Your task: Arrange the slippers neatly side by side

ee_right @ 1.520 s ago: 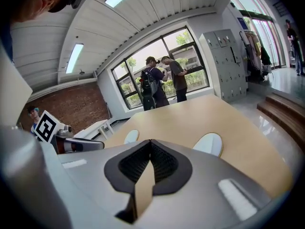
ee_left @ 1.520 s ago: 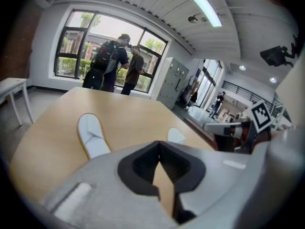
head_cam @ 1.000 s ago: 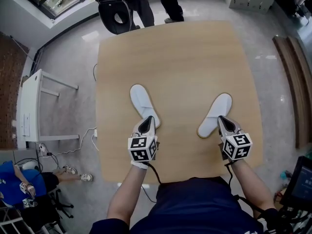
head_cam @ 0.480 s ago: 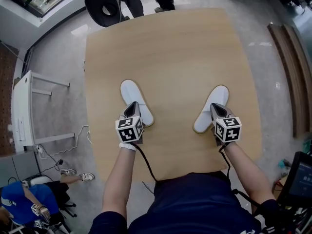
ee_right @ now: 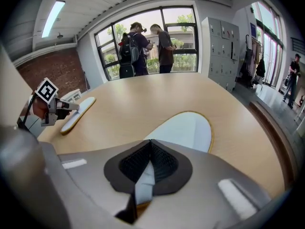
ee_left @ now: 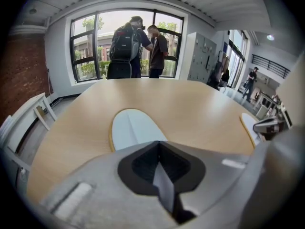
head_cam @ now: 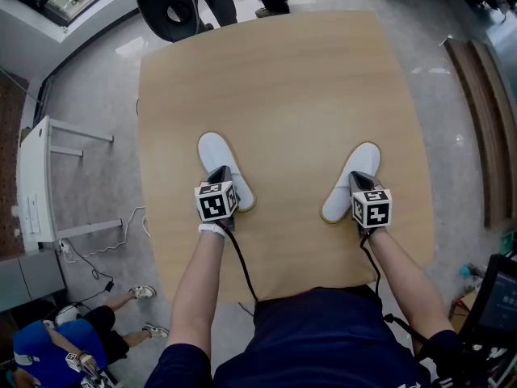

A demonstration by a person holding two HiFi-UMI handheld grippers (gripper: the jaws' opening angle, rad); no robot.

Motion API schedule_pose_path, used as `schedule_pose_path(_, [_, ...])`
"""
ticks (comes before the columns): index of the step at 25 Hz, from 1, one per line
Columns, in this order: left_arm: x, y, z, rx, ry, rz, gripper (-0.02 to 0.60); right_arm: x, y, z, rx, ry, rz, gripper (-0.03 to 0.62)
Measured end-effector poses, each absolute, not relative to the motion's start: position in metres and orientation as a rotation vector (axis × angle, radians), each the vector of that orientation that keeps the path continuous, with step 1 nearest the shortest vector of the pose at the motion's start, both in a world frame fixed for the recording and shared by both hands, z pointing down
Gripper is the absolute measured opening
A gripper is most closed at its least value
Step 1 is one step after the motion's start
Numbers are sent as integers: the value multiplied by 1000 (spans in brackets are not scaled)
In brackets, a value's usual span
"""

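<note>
Step in hand: grasp looks done on both, the move together hasn't started.

- Left gripper (head_cam: 218, 176): jaws pinched together, thin pale sliver of sole clamped between them. It has the left slipper (head_cam: 212, 150) by its near end.
- Right gripper (head_cam: 360, 178): same state, jaws closed down on a white strip, holding the right slipper (head_cam: 362, 158) by its near end.
- Both slippers lie flat on the table (head_cam: 283, 95), in its near half. One is left of the table's centre line and one right of it, well apart, with bare wood between them.
- They aren't parallel. The far ends splay outward toward the table's left and right edges, while the near ends sit closer to the centre line, so they form a V opening away from the table's near edge.

Next move, my read:
- Draw both in toward the table's centre line until the inner edges are just beside each other.
- Twist each one so the far ends swing inward and the pair runs square to the table's near edge.
- Level the near ends, then open the jaws.

Watch-outs: the slippers look thin and soft, and each is held at one end only, so the free end may drag or fold. Sliding them low over the table is probably safer than lifting.
</note>
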State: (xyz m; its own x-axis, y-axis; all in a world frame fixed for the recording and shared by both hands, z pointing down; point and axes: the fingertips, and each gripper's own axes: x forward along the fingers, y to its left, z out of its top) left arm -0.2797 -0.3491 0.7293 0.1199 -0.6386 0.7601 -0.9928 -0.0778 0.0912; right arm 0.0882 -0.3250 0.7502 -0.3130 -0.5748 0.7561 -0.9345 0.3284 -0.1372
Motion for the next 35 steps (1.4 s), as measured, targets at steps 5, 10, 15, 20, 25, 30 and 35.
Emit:
schedule_pose_path(5, [-278,-351,747,1765,-1590,742,3,88,-330,769,1263,-2019,739,9])
schedule_pose_path(10, [-269,-346,748,1756,-1592,732,3,87,-333,769,1238,-2033,712,9])
schedule_pose_path(15, [-255,-331,750,1776,-1582,727,3,79,-330,770,1205,-2059,690,9])
schedule_pose_path(20, [-241,-311,750,1803,-1559,722,3,64,-317,770,1159,-2088,653,9])
schedule_pose_path(25, [-226,-298,753,1803,-1551,721,3,53,-311,774,1106,-2109,627,9])
schedule_pose_path(30, [-205,-284,759,1816,-1530,719,3,45,-309,775,1058,-2130,575,9])
schedule_pose_path(35, [-178,-265,759,1858,-1492,716,3,36,-308,771,993,-2166,504,9])
